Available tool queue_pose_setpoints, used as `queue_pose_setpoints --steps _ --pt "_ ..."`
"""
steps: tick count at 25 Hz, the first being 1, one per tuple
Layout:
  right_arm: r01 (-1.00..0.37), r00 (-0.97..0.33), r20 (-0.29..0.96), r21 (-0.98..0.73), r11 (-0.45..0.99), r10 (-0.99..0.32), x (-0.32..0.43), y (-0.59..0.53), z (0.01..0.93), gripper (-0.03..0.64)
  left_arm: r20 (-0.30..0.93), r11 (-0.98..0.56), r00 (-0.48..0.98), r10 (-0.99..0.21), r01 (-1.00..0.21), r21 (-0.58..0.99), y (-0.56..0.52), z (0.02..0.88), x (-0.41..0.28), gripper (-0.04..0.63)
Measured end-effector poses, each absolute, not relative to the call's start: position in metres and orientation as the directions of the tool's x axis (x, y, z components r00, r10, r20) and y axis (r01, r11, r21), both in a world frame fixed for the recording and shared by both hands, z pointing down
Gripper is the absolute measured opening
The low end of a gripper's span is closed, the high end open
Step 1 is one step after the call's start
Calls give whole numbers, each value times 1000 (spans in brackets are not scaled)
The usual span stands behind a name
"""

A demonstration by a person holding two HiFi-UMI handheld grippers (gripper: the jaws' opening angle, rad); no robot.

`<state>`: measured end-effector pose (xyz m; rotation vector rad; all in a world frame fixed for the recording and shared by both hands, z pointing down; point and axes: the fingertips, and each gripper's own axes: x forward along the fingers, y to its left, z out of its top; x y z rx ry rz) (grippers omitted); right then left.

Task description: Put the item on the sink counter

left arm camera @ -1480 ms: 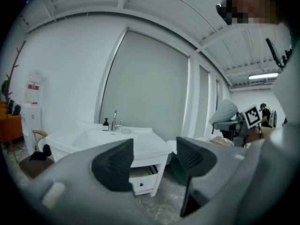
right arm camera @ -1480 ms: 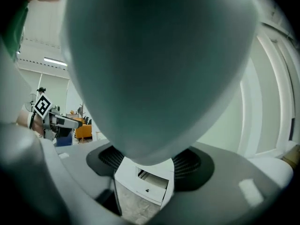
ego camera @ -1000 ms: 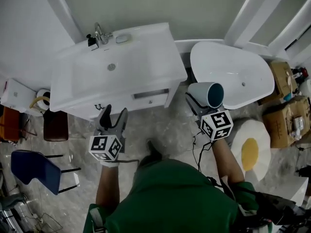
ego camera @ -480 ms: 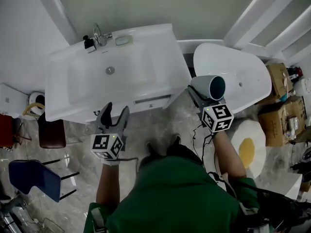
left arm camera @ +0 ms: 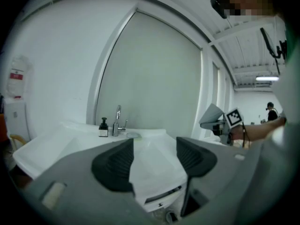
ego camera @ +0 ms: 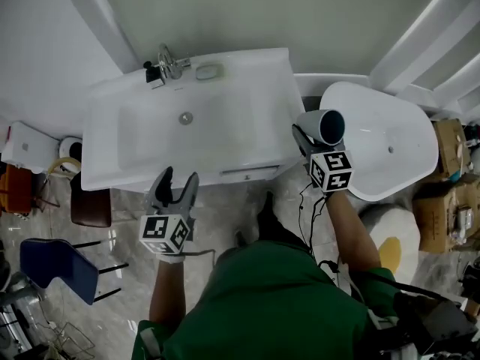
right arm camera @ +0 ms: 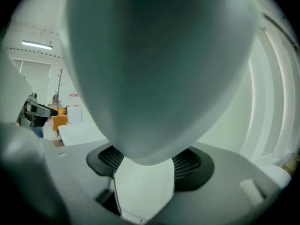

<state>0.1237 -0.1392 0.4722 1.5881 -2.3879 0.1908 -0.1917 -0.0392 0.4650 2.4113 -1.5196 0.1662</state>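
Room to move first: the sink counter sits upper middle in the head view. Its flat right strip beside the basin is bare. The faucet, a small dark soap bottle and a soap dish all crowd the back edge at upper left. The counter's right edge runs down to a front corner, and the white bathtub starts just to the right of it, so there's only a narrow gap between the two.

The hair dryer hangs right in that gap, beside the counter's right edge and not on the surface. Its barrel lies roughly left to right across the frame, and the teal-lined mouth faces right, toward the tub. In the right gripper view the pale body fills most of the picture.

The right gripper has its jaws spread wide and clamped on the dryer, with a ribbed pad pressed in on each side of the narrow lower part. A black cable trails down by the forearm.

The left gripper is at lower left, over the marble floor just in front of the counter's front edge. Its jaws are apart and there's nothing in them. In its own view you only see the counter through the gap. A blue chair and a brown stool sit further left.
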Motion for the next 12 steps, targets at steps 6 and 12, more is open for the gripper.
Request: queue_pose_setpoints --steps 6,12 --pt "-902 -400 310 35 430 -863 137 -228 499 305 254 -357 389 -886 -920 162 -104 457 -169 284" --pt "-882 -428 349 38 469 -833 152 -316 533 305 269 -313 333 -904 -943 117 -163 450 -137 284"
